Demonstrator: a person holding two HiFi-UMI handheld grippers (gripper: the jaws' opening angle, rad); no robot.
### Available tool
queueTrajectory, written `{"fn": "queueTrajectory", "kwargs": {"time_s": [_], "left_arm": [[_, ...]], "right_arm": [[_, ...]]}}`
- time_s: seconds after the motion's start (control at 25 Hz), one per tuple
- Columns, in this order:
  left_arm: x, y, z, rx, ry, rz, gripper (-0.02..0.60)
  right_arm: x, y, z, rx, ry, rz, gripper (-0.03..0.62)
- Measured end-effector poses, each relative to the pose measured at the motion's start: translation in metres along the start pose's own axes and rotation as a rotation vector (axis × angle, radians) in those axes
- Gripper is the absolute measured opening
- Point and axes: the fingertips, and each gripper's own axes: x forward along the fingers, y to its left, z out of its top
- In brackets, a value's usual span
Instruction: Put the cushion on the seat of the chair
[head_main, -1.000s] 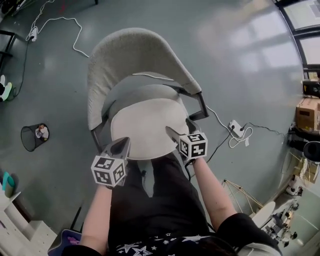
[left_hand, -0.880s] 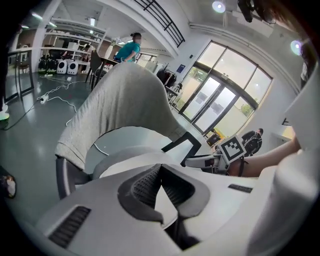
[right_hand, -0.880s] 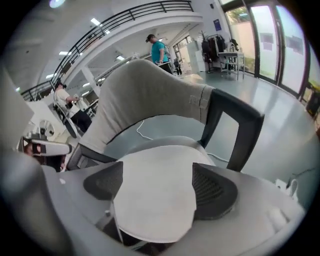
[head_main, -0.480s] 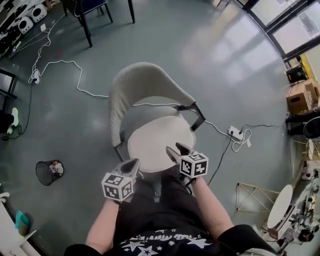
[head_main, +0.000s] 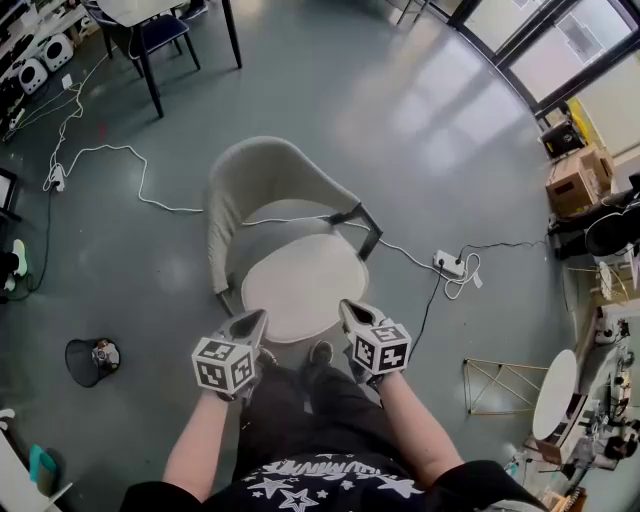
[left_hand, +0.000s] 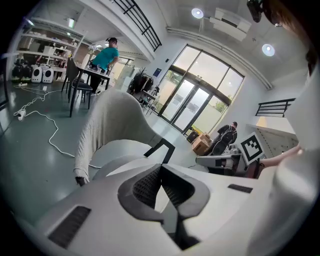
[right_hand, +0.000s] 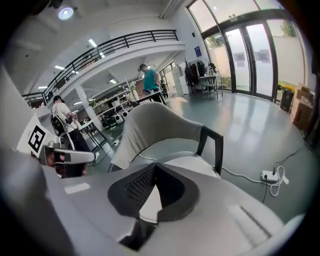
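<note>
Since the cushion (head_main: 300, 285) lies on the seat of the chair (head_main: 250, 170), ahead of and below both jaw pairs, I hold my left gripper (head_main: 254, 320) shut and empty and my right gripper (head_main: 348, 308), just closed on nothing, clear of its edge, lest it shift.

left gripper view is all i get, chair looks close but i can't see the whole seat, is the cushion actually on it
Observer: Yes. In the head view the round cushion lies flat on the seat of the chair.
Operator: is the right gripper holding anything
Observer: No. The right gripper has just closed its jaws; its own view shows them shut with nothing between them.
Operator: anything on the floor to watch
Observer: A power strip lies on the floor, to the right of the chair in the head view.
</note>
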Motion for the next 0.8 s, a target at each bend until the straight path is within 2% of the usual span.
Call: {"fn": "queueTrajectory", "kwargs": {"time_s": [0.08, 0.2, 0.36, 0.44, 0.56, 0.68, 0.8], "left_arm": [[-0.003, -0.009, -0.003, 0.002, -0.004, 0.014, 0.009], [-0.008, -0.027, -0.012, -0.004, -0.017, 0.044, 0.009], [-0.015, -0.050, -0.035, -0.043, -0.032, 0.097, 0.009], [-0.016, -0.066, -0.042, -0.069, -0.053, 0.111, 0.009], [-0.011, -0.094, -0.040, -0.052, -0.096, 0.126, 0.009], [-0.008, -0.120, -0.034, -0.039, -0.153, 0.142, 0.009], [-0.009, -0.138, -0.038, -0.062, -0.193, 0.162, 0.009]], "right_arm": [[-0.006, 0.004, 0.009, -0.017, -0.024, 0.005, 0.003], [-0.019, 0.020, 0.024, -0.016, -0.079, 0.102, 0.003], [-0.046, 0.036, 0.030, -0.102, -0.115, 0.203, 0.003], [-0.062, 0.031, 0.028, -0.080, -0.123, 0.225, 0.003], [-0.080, 0.016, 0.027, -0.013, -0.151, 0.266, 0.003], [-0.091, 0.004, 0.019, -0.029, -0.146, 0.300, 0.003], [-0.095, -0.004, 0.007, 0.008, -0.129, 0.331, 0.003]]}}
